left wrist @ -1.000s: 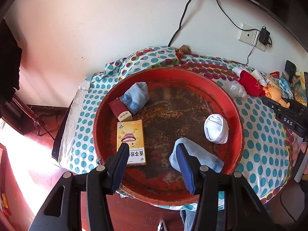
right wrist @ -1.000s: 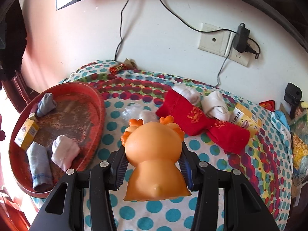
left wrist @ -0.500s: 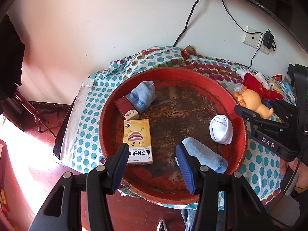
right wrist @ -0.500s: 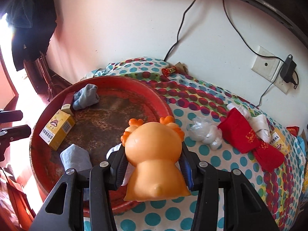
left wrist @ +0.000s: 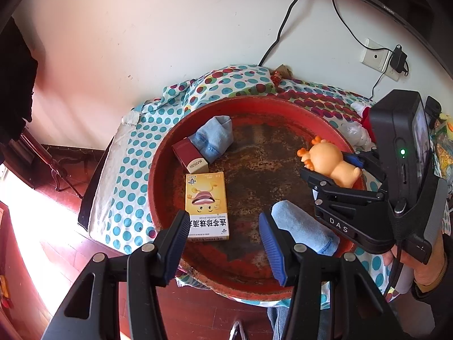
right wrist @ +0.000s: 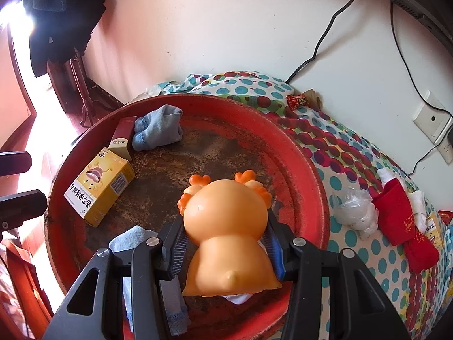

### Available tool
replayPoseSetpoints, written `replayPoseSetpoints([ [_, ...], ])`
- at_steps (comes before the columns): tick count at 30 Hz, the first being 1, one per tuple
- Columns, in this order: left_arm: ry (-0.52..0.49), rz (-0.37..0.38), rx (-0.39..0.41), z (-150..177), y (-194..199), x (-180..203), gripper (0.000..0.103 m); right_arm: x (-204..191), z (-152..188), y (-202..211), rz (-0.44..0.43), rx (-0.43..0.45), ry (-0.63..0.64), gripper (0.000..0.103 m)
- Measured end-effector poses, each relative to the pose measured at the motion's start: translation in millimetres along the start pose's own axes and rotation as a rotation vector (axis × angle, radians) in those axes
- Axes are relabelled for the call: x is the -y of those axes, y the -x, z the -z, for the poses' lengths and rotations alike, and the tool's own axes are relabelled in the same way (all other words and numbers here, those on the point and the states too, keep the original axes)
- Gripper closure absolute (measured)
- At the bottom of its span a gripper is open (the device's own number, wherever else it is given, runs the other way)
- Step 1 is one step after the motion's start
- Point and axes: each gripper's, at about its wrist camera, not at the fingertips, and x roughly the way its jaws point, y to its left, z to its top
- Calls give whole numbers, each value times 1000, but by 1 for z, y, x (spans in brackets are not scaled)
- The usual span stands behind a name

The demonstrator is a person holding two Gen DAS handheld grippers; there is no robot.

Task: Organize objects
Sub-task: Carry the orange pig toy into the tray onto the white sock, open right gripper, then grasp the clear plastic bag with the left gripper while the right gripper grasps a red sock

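Right gripper [right wrist: 225, 250] is clamped on the orange toy [right wrist: 226, 226], holding it over the red tray's [right wrist: 308, 187] right side. Left gripper [left wrist: 223, 240] hangs released above the tray's near edge, between the yellow box [left wrist: 206, 204] and a blue sock [left wrist: 305, 229].

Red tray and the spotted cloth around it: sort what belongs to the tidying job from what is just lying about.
Part of the job:
- red tray
- orange toy, gripped in the right tongs
- yellow box, maroon box, blue socks in the tray
- red sock, white bundle on the cloth

Just lying about:
- wall socket
- black cable
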Motion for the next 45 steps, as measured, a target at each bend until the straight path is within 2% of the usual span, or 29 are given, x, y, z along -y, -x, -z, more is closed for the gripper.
replayPoseSetpoints([
  [5, -2, 1, -5, 0, -2, 0, 51, -6, 0, -13, 5, -26, 15, 57],
  [16, -12, 7, -16, 0, -5, 5, 51, -11, -3, -16, 12, -22, 27, 53],
  [18, -11, 6, -19, 0, -6, 5, 51, -9, -3, -12, -2, -9, 18, 51],
  [20, -10, 6, -20, 0, -6, 5, 51, -7, -2, -7, -4, 8, 16, 39],
  [22, -12, 6, -21, 1, -7, 6, 51, -3, 0, 2, -4, 44, 12, 32],
  [26, -19, 5, -31, 2, -10, 9, 51, 12, 6, 24, -21, 81, -32, 31],
  [28, -27, 6, -35, 2, -12, 13, 51, 26, 12, 36, -17, 102, -55, 30],
  [32, -40, 10, -40, 3, -16, 24, 51, 76, 32, 54, 63, 119, -110, 27],
  [41, -128, 38, -30, 4, -18, 65, 51, 242, 95, 60, 322, 29, -350, 25],
  [45, -165, 73, -49, -3, -22, 95, 51, 283, 116, 44, 358, -25, -358, 24],
])
